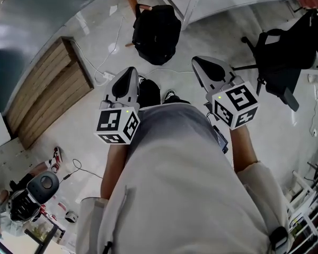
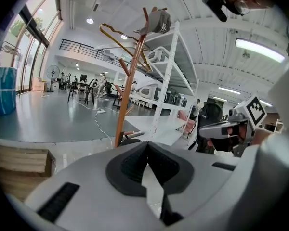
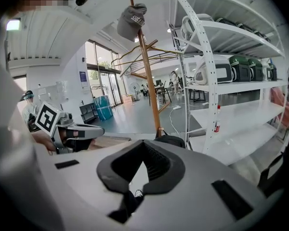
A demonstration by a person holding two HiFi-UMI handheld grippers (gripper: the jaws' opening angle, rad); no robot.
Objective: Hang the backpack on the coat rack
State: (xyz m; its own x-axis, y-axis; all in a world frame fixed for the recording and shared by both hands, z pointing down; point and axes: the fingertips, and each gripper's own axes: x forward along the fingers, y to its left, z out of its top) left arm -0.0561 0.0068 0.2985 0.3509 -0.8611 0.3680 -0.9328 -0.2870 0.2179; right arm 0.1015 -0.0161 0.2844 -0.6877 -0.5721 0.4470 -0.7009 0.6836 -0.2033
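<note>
Left gripper (image 1: 131, 71): jaws pressed together, nothing between them. Right gripper (image 1: 197, 61): likewise closed, holding nothing. Both held out side by side and apart, in front of a person's grey-clad torso (image 1: 185, 194), noses aimed at the rack.

Backpack (image 1: 156, 33): black, slumped on the pale floor at the foot of the rack, well ahead of both grippers and touched by neither. Peeks over the right gripper's body in the right gripper view, just beside the base of the pole.

Rack (image 3: 149, 81): slim wooden pole with angled pegs, upright. Carries a grey cap (image 3: 131, 19) at the very top and wire hangers (image 2: 116, 36) on its pegs.

Shelf (image 3: 241, 86): white, just right of the rack, loaded with cases. Black chair (image 1: 283, 57) off to the right, wooden pallet (image 1: 50, 89) to the left, white cable (image 1: 115, 45) trailing across the floor near the backpack.
</note>
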